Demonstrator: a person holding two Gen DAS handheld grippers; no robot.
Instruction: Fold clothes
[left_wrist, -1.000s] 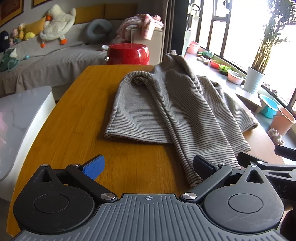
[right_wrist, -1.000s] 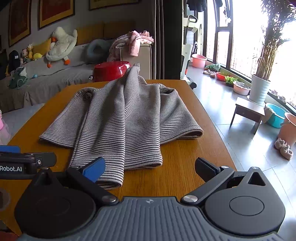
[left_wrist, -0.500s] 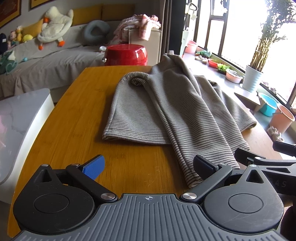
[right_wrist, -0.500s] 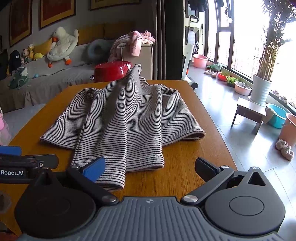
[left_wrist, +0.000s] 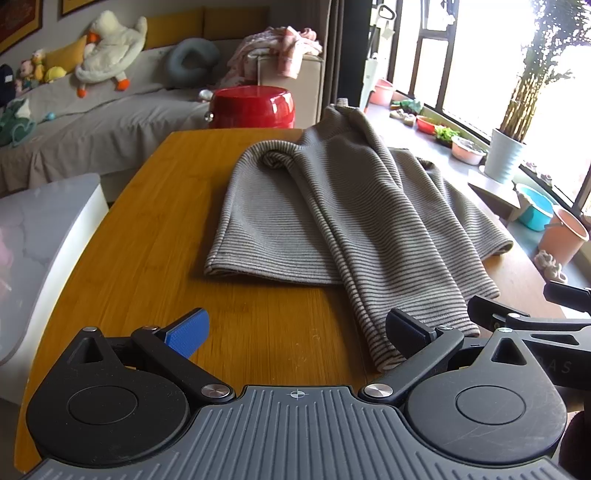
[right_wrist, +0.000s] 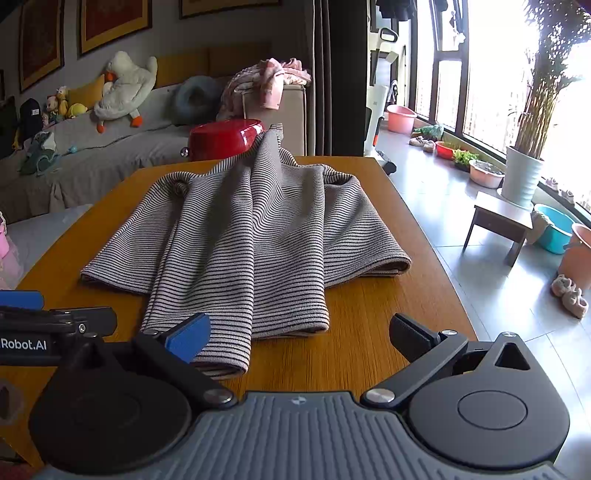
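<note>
A grey striped knit garment (left_wrist: 332, 221) (right_wrist: 251, 229) lies on the wooden table (left_wrist: 147, 236) (right_wrist: 369, 350), its sides folded in and a long strip running down the middle toward me. My left gripper (left_wrist: 295, 332) is open near the table's front edge, left of that strip's end, holding nothing. My right gripper (right_wrist: 299, 336) is open too, just short of the garment's near hem, its blue fingertip (right_wrist: 188, 338) in front of the strip's end. Each gripper shows at the edge of the other's view.
A white-topped side table (left_wrist: 44, 236) stands left of the wooden table. Behind are a red stool (left_wrist: 255, 107), a grey sofa (left_wrist: 85, 125) with plush toys, and a cabinet with pink clothes (left_wrist: 284, 44). On the right are a small low table (right_wrist: 502, 218), basins and a potted plant (right_wrist: 524, 181).
Both grippers have shifted slightly; the garment sits a little further right in the right wrist view. Both stay open and the garment has not moved on the table.
</note>
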